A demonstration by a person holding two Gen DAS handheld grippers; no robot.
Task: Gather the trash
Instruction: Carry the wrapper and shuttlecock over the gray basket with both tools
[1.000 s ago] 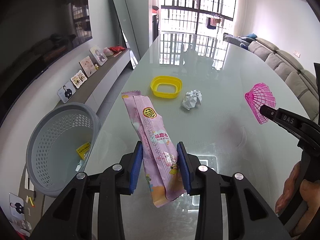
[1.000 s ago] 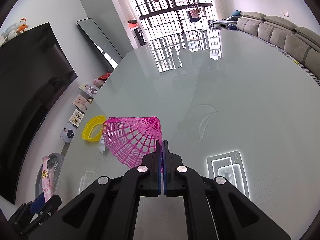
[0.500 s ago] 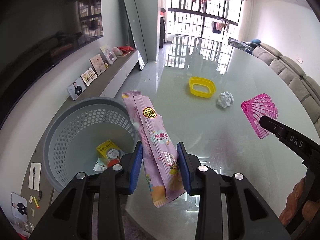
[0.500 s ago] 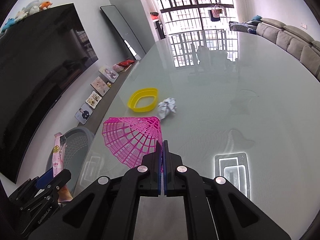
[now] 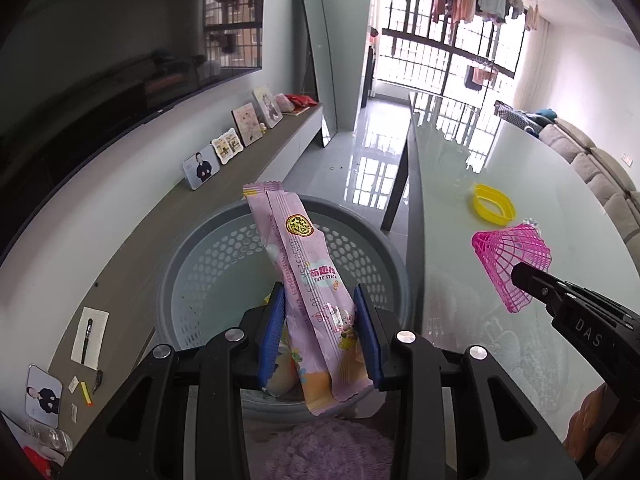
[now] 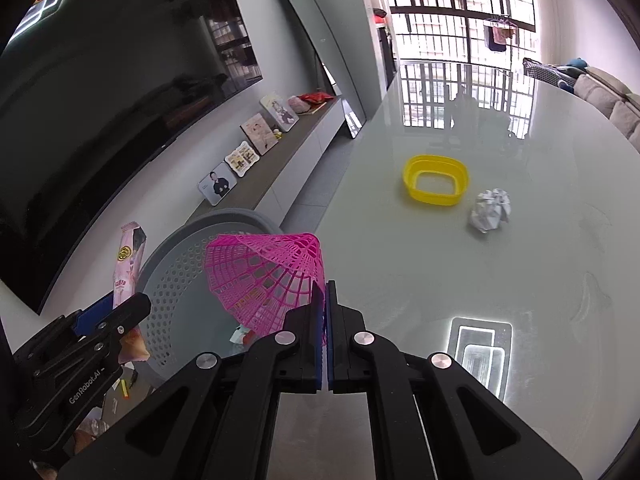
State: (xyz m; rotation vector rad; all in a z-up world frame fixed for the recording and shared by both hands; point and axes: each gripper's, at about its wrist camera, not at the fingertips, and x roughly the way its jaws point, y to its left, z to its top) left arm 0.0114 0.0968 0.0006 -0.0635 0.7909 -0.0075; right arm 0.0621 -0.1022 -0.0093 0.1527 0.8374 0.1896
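Left wrist view: the left gripper (image 5: 320, 332), fingers clamped on the wrapper (image 5: 308, 292), has swung off the bench (image 5: 500, 300) and now hangs over the basket (image 5: 208, 268), ready to drop.

Right wrist view: the right gripper (image 6: 324, 312), fingers pinched on the pink mesh (image 6: 268, 276), has come near the basket (image 6: 180, 264) too. A paper ball (image 6: 491, 210) and yellow ring (image 6: 436, 180) are left on the bench.
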